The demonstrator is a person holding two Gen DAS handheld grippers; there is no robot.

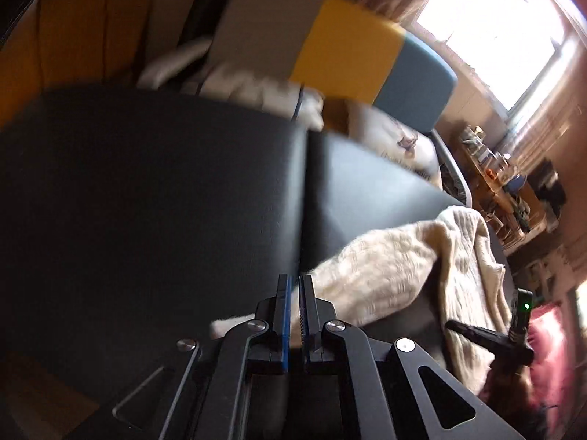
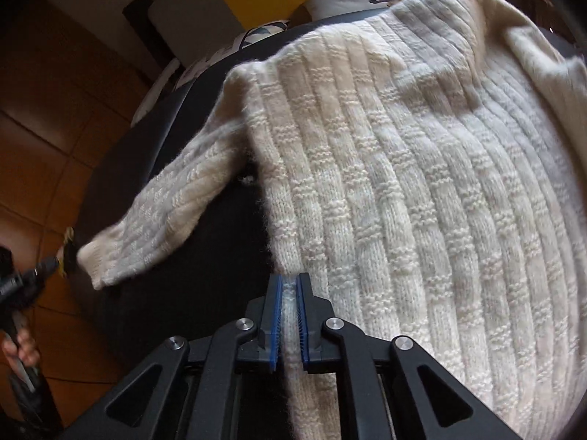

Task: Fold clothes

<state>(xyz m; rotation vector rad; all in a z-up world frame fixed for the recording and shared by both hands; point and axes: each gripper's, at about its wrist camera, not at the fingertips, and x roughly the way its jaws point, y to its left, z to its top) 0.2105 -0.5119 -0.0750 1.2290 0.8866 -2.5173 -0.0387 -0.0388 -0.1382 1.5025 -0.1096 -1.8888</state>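
Observation:
A cream knitted sweater (image 2: 422, 168) lies spread on a black padded surface (image 2: 220, 256). My right gripper (image 2: 291, 286) is shut on the sweater's lower side edge, with cream knit pinched between the blue pads. The sweater's left sleeve (image 2: 157, 220) stretches out to the left. My left gripper (image 1: 295, 286) is shut, its blue pads nearly touching; the sleeve (image 1: 370, 271) passes just beside and under its right finger, and I cannot tell if any cloth is pinched. The left gripper also shows at the sleeve cuff in the right wrist view (image 2: 68, 253).
The black surface (image 1: 146, 190) has a seam down its middle. Patterned white cushions (image 1: 256, 88) and a yellow and blue panel (image 1: 352, 51) stand behind it. A cluttered table (image 1: 506, 179) sits by a bright window at the right. Brown tiled floor (image 2: 47, 139) lies to the left.

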